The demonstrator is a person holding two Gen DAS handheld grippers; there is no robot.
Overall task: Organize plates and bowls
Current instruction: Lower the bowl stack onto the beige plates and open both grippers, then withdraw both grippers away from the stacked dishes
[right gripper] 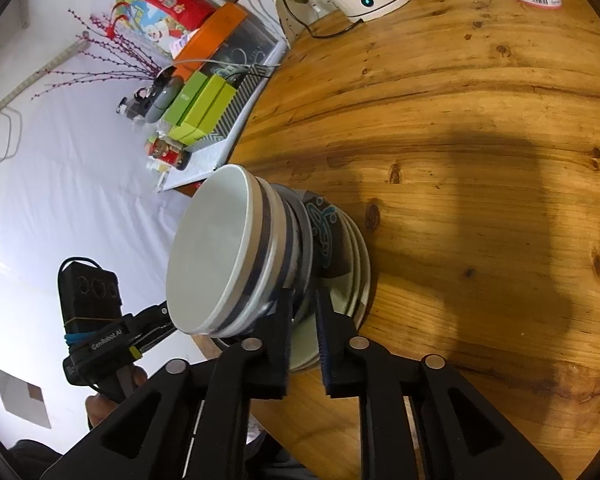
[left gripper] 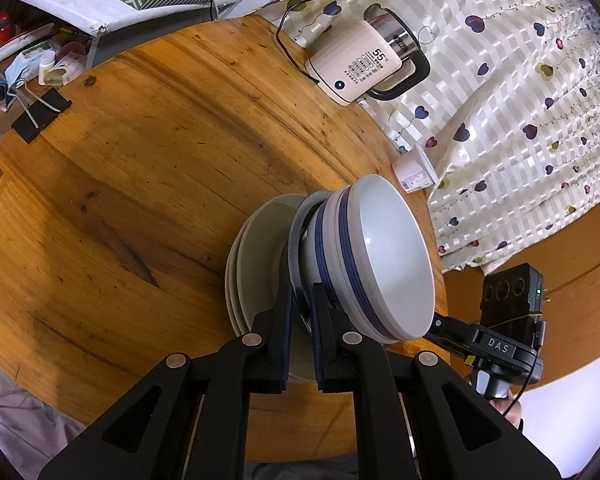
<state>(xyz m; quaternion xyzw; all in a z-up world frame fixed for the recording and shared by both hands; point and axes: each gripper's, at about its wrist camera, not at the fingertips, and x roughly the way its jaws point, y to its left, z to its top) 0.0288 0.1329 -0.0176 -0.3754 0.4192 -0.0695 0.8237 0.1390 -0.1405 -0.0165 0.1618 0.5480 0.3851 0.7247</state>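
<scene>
Stacking looks complete: bowls (left gripper: pixel 380 256) sit nested on plates (left gripper: pixel 256 248) at lower centre of the tabletop (left gripper: pixel 140 160). Left gripper (left gripper: pixel 302 320) and right gripper (right gripper: pixel 304 320) fingers nearly closed, each straddling the dark plate's rim; whether they pinch it is unclear.

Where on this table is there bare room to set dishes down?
Bare wood spans the round table from the dish stack to the black clip and kettle. Crowded: the stack's edge, with both grippers on it.
</scene>
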